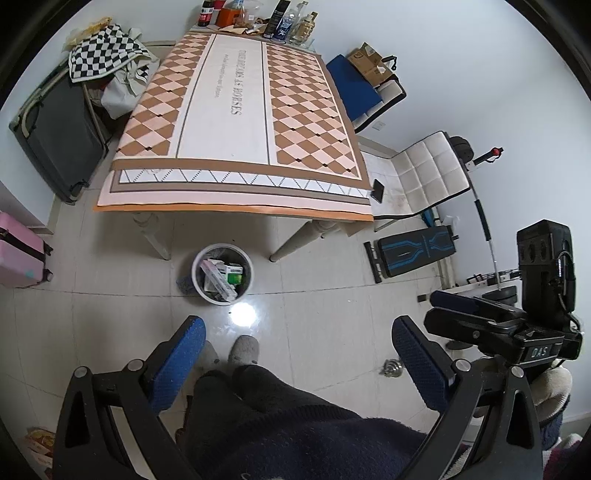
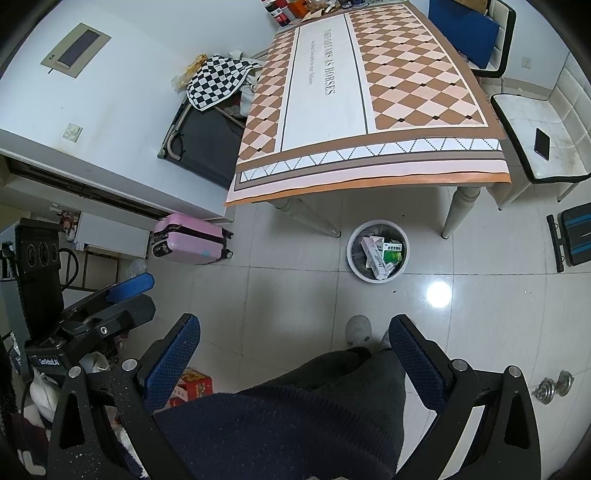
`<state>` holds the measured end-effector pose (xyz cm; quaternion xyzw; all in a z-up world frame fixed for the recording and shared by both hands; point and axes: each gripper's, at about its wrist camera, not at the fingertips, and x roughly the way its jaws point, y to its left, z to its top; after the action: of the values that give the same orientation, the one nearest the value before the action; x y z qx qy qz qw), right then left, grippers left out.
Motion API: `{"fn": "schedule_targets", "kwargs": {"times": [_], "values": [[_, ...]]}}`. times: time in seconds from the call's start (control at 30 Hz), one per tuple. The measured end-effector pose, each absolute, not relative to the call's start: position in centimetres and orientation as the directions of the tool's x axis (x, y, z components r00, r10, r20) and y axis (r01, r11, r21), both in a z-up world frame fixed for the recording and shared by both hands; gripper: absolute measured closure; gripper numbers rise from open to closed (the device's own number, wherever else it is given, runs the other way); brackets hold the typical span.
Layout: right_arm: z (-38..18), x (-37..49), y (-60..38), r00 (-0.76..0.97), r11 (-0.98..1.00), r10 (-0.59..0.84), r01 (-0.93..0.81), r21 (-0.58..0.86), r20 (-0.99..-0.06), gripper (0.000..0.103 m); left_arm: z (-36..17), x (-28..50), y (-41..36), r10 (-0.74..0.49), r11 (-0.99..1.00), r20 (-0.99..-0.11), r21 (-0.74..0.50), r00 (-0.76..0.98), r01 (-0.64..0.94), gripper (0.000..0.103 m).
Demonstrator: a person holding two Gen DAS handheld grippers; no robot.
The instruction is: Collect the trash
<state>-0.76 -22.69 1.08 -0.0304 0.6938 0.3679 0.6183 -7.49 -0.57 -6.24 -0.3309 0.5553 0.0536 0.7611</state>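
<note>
A white round trash bin stands on the tiled floor under the table's front edge; it holds white and green cartons. It also shows in the right wrist view with the same cartons. My left gripper is open and empty, held high over the floor, well short of the bin. My right gripper is open and empty, also high above the floor. Each gripper shows from the side in the other's view: the right one, the left one.
A table with a diamond-pattern cloth carries bottles at its far end. A white chair holds a black phone. A pink suitcase, a red box, a small dumbbell and my slippered feet are on the floor.
</note>
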Motion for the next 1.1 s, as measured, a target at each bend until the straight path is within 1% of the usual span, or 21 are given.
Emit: {"fn": "schedule_targets", "kwargs": {"times": [1.1], "values": [[0.99, -1.35, -22.2, -0.247, 0.72, 0.421, -0.494, 0.487, -0.873, 0.0, -6.14, -7.61, -0.68, -0.3, 0.759, -0.875, -0.46, 0.38, -0.461, 0.0]]}}
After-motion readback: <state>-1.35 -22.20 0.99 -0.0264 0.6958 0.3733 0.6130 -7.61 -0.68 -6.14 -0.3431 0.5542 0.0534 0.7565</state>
